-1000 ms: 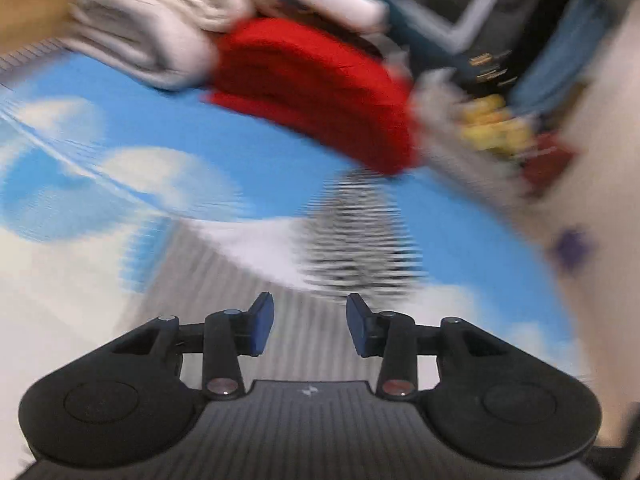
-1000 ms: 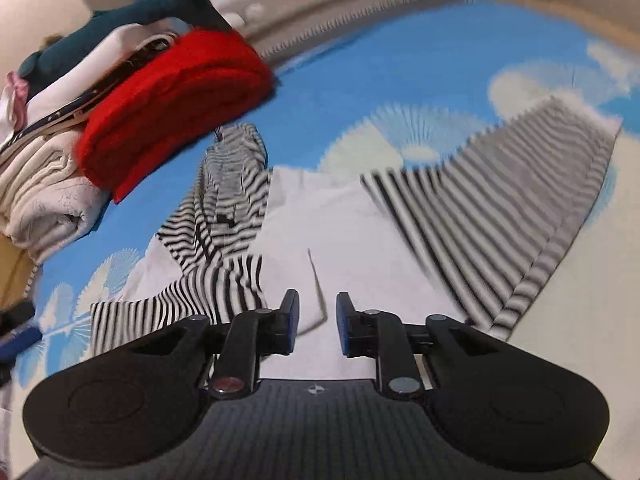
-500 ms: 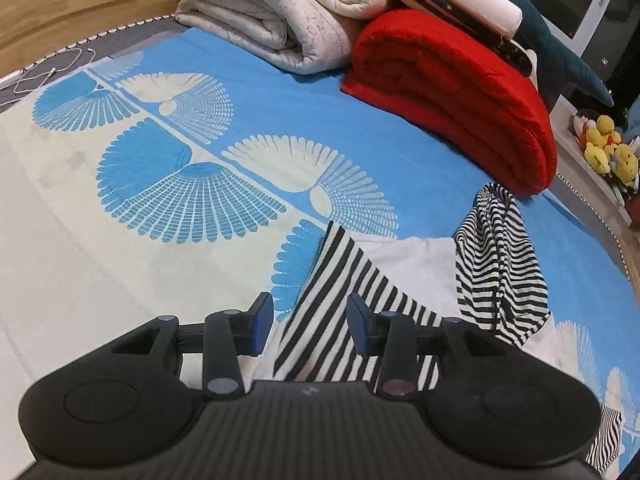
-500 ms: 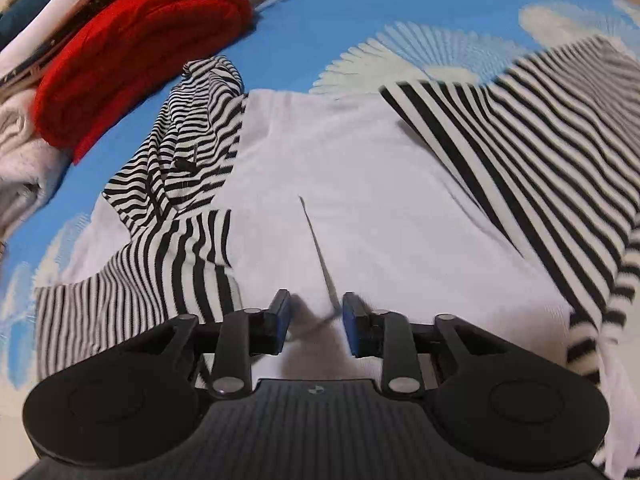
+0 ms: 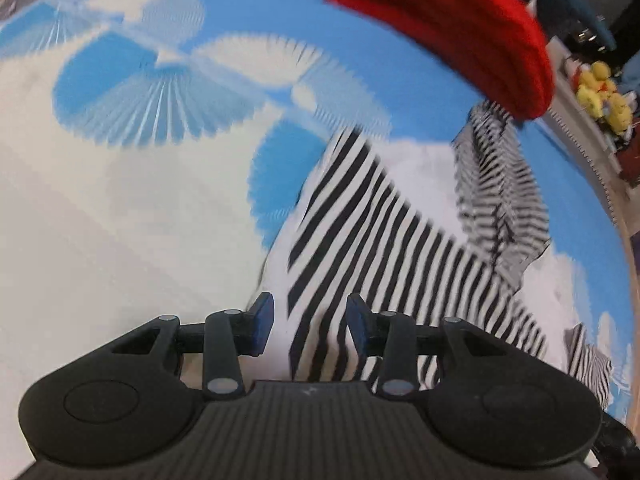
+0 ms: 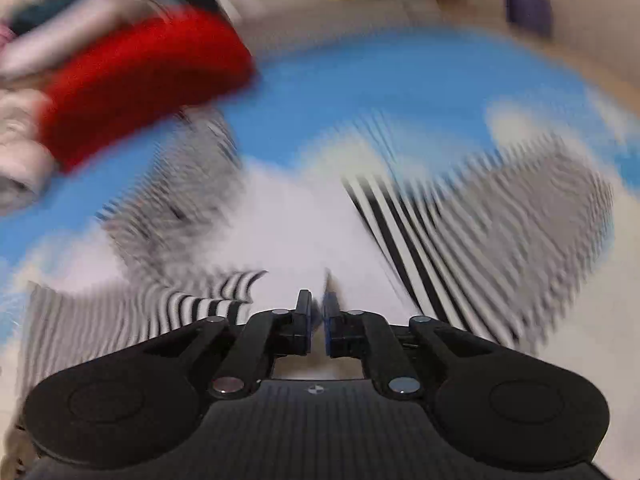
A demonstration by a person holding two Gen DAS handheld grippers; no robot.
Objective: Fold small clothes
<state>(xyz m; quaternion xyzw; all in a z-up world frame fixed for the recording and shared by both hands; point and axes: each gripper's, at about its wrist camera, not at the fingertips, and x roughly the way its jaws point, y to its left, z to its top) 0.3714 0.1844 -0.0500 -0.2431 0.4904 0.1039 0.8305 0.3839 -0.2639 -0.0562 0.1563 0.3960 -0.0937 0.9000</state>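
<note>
On a bed spread with a blue-and-cream sheet (image 5: 120,208) printed with fan shapes, a small black-and-white striped garment with a plain white body (image 5: 372,240) lies opened out flat. From the left wrist view, cream and blue sheet fills the left side, the striped sleeve runs through the centre, and a crumpled striped part (image 5: 496,196) lies to the right, just below a rolled red blanket (image 5: 452,24) at the far edge. Yellow plush toys (image 5: 604,96) sit on a ledge beyond the bed at far right. The left gripper (image 5: 310,326) hovers low over the near end of the striped sleeve, its blue-padded fingers (image 5: 262,322) spread wide apart with fabric showing between them and nothing held.

The right wrist view is heavily motion-blurred. Pale folded bedding (image 6: 20,148) and the red blanket (image 6: 140,80) lie at upper left, a striped sleeve (image 6: 132,312) at lower left, the white body (image 6: 288,232) in the middle, and the other striped sleeve (image 6: 500,232) fanning off to the right. The right gripper (image 6: 316,322) sits at the near hem of the white body, fingers drawn almost together with white cloth in the narrow gap; the blur leaves it uncertain whether the fabric is truly pinched.
</note>
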